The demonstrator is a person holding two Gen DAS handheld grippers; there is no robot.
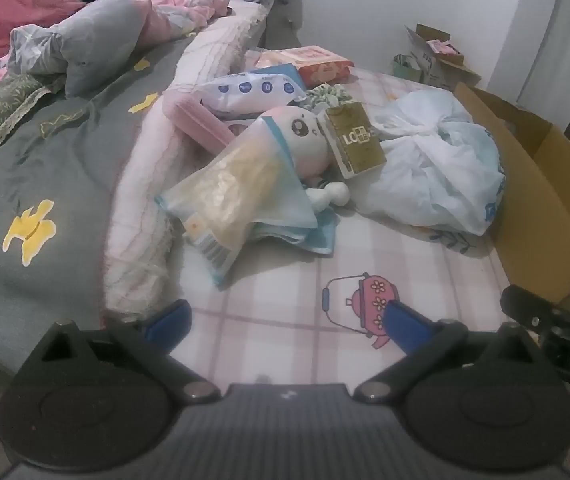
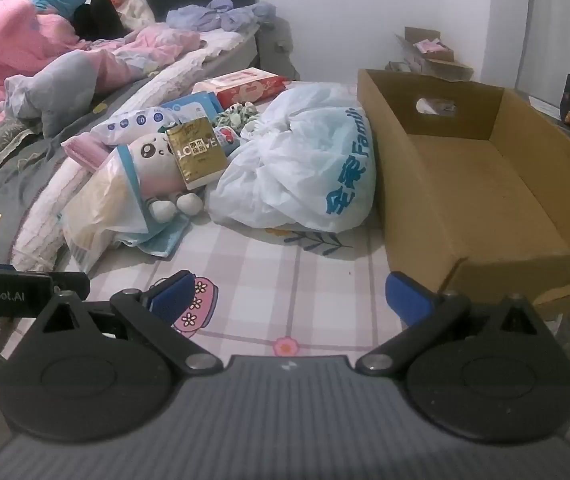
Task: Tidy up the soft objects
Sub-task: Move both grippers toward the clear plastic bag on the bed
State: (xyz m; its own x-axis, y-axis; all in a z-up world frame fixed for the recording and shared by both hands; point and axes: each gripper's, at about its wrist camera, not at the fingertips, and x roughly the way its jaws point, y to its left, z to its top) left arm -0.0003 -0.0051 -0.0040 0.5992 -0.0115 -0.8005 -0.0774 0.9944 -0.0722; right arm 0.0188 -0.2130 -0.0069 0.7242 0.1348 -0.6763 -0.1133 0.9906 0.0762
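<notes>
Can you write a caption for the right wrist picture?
Open hand-held gripper faces a plush toy, white plastic bag and empty cardboard box.

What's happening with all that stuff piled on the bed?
Someone is tidying soft things with a gripper in each hand. The left gripper and right gripper are both open and empty, hovering over the checked sheet. Nothing is picked up yet. A plush toy, a gold packet lying on it, and a white plastic bag sit in a heap beside an empty cardboard box.
</notes>
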